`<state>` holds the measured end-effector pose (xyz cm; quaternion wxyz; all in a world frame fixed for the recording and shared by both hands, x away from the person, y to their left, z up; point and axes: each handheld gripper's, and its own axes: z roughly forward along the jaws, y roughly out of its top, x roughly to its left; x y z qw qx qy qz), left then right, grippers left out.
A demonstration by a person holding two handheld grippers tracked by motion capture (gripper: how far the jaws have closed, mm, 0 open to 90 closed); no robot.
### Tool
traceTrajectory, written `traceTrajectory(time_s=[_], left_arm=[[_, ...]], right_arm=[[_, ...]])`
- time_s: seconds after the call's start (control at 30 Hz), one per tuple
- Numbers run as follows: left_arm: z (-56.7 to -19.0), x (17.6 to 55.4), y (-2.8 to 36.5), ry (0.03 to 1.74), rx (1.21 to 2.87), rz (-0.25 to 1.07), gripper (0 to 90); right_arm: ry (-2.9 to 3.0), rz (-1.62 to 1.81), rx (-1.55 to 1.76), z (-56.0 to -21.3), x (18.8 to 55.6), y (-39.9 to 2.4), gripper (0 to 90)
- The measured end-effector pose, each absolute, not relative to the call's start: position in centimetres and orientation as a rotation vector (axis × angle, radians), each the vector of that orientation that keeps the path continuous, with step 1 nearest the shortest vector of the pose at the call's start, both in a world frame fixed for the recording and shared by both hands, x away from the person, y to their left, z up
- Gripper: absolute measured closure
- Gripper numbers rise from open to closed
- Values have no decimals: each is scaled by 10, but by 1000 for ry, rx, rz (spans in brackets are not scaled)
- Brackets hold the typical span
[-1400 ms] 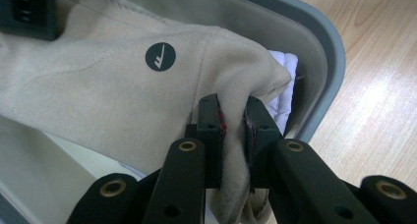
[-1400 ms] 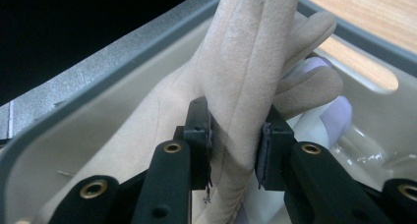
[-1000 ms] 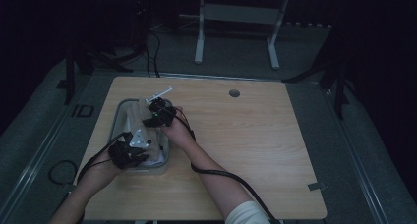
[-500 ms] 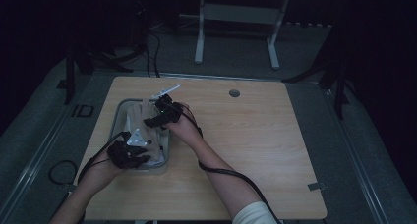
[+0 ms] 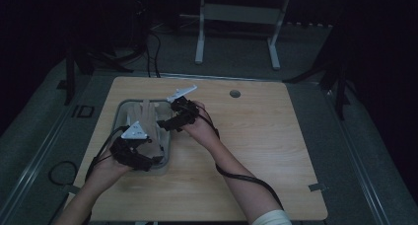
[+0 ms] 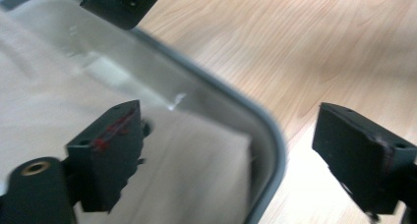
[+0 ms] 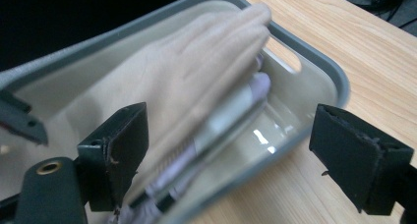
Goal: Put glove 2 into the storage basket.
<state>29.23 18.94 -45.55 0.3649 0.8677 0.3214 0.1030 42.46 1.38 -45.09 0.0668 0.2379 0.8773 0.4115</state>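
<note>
Now both grippers have let go. Your left gripper sits at the tray's 6 o'clock end; its jaws have just been opening and stand wide, straddling the grey rim of the tray with nothing pinched, one jaw over the cloth and one over the tabletop. Your right gripper, at the tray's 3 o'clock side, has also just been opening; its jaws stand wide and hold nothing.

The folded beige cloth lies inside the tray, running from 6 towards 12 o'clock, with a pale lilac layer showing under its edge.

Risks, as judged:
- The cloth's 12 o'clock end rides up near the rim; a jaw brushing it on withdrawal could drag the fold over the edge.
- Your left jaws straddle the rim, so a sideways pull may hook the tray and slide it across the tabletop.
- The lilac layer looks loosely tucked; a snag could spill it.
</note>
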Motion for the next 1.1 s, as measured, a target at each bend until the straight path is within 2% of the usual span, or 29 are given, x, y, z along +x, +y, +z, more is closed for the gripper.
traceTrajectory(time_s=[0.17,0.27,0.4,0.9,1.1], left_arm=[[-460,293,170,794,2239,238,44],[-462,292,154,746,2263,231,36],[-466,291,140,704,2286,235,36],[-490,286,82,510,2305,106,44],[-509,286,65,491,2321,60,43]], right_arm=[[2642,1202,668,-451,416,-9,149],[2635,1193,662,-453,412,-22,149],[2632,1177,658,-458,408,-36,148],[2606,1125,728,-493,399,-98,147],[2604,1121,748,-504,396,-112,153]])
